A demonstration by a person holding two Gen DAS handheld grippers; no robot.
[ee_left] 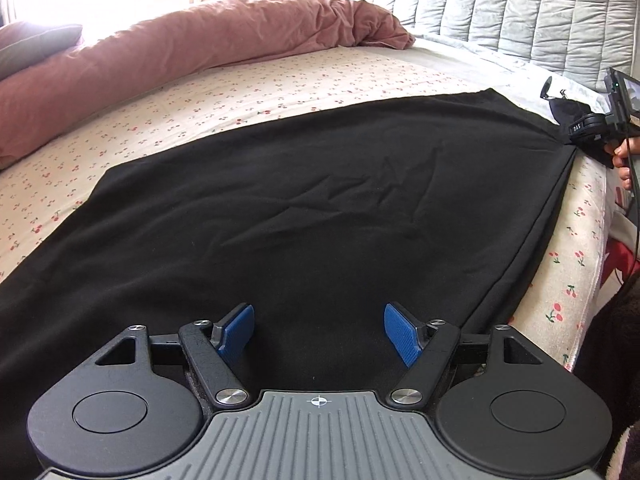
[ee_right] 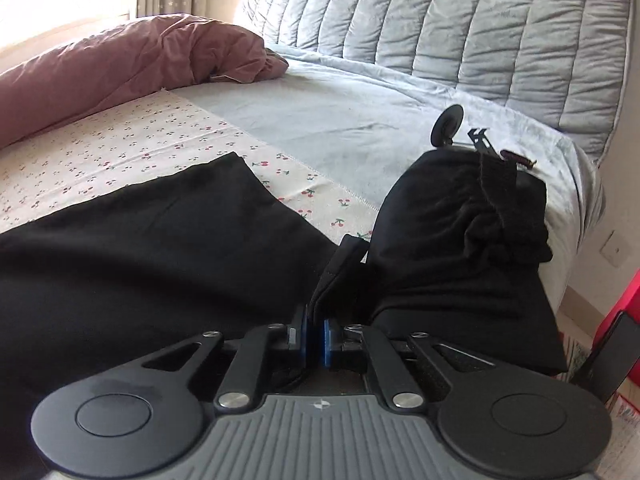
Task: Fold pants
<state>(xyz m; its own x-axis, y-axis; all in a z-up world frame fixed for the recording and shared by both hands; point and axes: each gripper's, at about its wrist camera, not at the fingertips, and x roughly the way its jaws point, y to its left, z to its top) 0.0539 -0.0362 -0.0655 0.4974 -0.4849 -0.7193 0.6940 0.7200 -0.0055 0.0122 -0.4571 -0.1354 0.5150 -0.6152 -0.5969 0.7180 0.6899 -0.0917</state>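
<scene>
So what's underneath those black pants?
The black pants lie spread on a cherry-print sheet that shows around them. Whatever is directly beneath the fabric is covered and cannot be seen.

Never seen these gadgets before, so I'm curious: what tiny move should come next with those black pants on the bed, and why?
Probably close the left gripper on the cloth beneath it. Its jaws stand open over the black pants, holding nothing, while the right gripper is already shut on a pants edge. Folding likely needs both ends held.
</scene>
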